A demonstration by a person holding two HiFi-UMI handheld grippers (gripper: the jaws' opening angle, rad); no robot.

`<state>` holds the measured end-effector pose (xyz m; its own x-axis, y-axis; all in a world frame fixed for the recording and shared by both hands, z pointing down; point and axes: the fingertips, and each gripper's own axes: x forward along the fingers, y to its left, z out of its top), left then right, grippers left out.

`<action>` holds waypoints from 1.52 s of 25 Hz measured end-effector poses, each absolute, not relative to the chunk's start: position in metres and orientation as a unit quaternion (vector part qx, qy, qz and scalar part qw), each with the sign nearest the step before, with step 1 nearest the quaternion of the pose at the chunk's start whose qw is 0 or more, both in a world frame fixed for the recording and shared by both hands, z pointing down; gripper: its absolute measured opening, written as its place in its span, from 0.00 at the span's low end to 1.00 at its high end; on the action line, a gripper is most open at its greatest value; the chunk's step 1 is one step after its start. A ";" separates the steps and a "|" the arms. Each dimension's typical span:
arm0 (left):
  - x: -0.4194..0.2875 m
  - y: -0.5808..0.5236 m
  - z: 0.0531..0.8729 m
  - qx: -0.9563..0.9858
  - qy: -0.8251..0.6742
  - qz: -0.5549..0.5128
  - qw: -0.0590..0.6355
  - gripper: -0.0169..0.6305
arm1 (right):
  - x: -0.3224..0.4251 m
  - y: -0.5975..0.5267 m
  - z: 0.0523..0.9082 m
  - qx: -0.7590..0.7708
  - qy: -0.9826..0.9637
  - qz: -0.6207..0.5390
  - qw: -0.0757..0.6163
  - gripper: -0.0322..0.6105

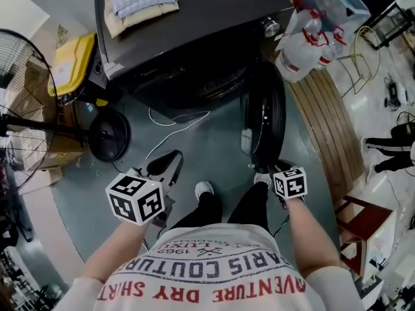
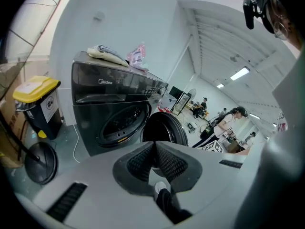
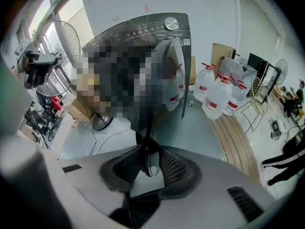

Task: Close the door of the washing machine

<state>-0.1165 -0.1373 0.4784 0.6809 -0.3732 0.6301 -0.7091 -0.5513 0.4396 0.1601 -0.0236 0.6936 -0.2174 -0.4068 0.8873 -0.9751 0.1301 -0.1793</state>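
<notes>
Washer (image 1: 194, 37) stands at top of head view, front toward the person, drum opening uncovered. Door (image 1: 266, 118) is swung fully out on the washer's right side and seen edge-on, approx. square to the front panel. R gripper (image 1: 271, 168) sits at the door's near, free edge, pointing steeply down. In the right gripper view the door (image 3: 143, 128) runs down as a thin dark edge into the R gripper (image 3: 150, 151): jaws part-open, pads a little apart, door edge between them, no firm clamp visible. L gripper (image 1: 167, 166) is left of the person's shoe (image 1: 203, 188), well apart from the door, in front of the drum opening. In the left gripper view the L gripper (image 2: 153, 149) has its tips together and nothing held. Washer (image 2: 114, 109) and door (image 2: 164, 128) lie ahead of it, the door right of the opening. Other items: folded cloth (image 1: 139, 2) on the washer top, yellow bin (image 1: 71, 60) and fan (image 1: 109, 135) to the washer's left, water jugs (image 1: 305, 47) to its right, cable (image 1: 175, 131) on the floor in front.
</notes>
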 end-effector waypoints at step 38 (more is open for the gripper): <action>-0.255 -0.146 0.507 0.791 -0.422 0.222 0.384 0.08 | -0.053 -0.158 0.695 0.434 -0.713 0.480 0.268 0.30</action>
